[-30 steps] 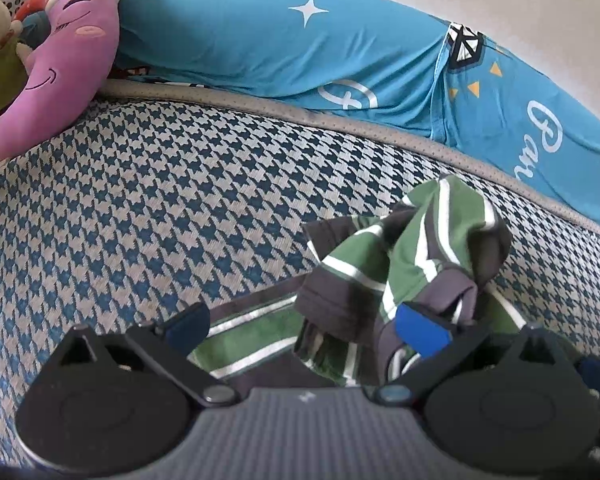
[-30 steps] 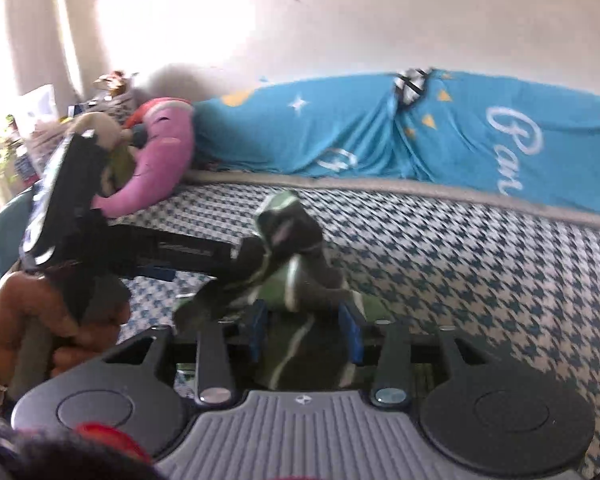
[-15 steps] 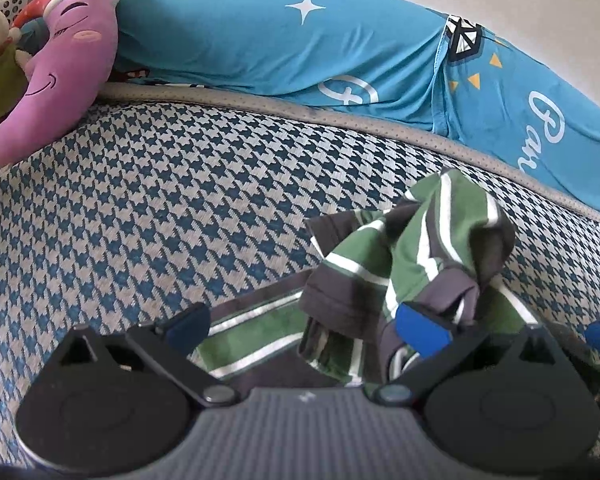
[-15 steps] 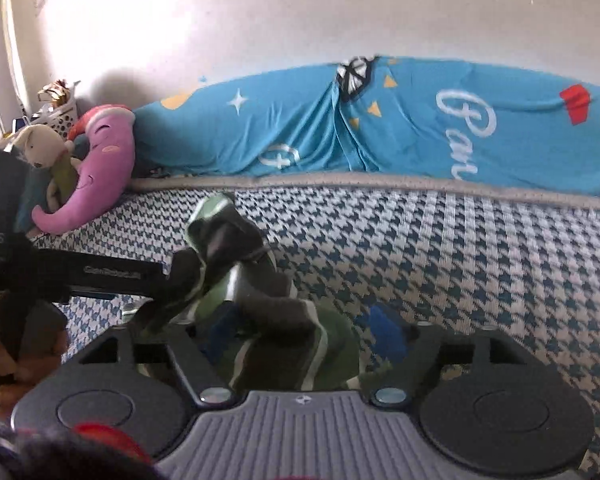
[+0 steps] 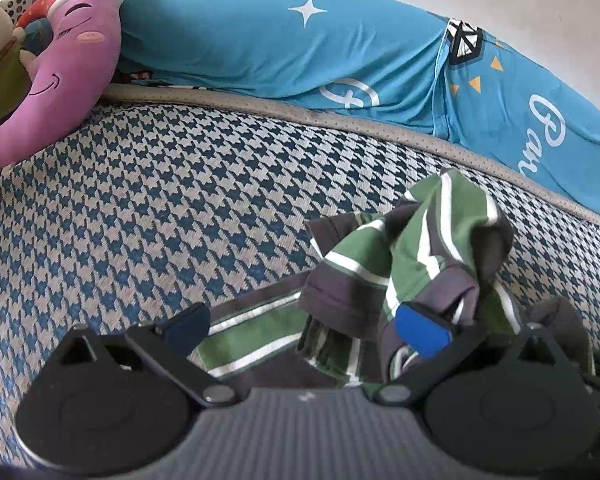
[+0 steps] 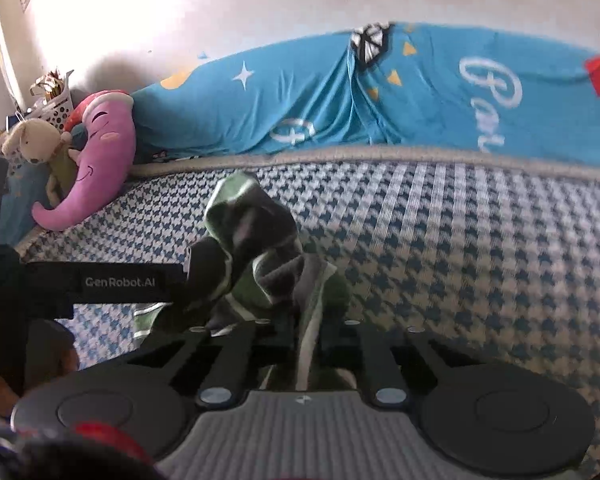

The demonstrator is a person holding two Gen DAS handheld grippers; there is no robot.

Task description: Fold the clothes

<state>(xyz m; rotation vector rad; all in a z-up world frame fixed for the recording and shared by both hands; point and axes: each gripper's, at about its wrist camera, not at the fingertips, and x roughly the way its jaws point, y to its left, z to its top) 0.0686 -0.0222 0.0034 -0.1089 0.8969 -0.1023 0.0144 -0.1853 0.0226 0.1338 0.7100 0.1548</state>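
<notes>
Clearly, with the right tool (image 6: 300, 332) clenched on the bunched striped shirt (image 5: 412, 264) and the left tool (image 5: 304, 328) spread wide, one-sided pulling risks twisting it.

We've got loads of open houndstooth mattress (image 5: 148, 208) to the left and far side in the left wrist view, nothing sitting on it. The bunched striped shirt (image 5: 416, 264) heaps up near right, blocking a straight pass there. Along the far edge the blue duvet (image 5: 340, 48) forms a long wall, and the pink plush (image 5: 72, 76) plugs the far left corner. From the right wrist view, the right side of the mattress is wide open, but the left gripper (image 6: 112, 282) reaches across at near left.
</notes>
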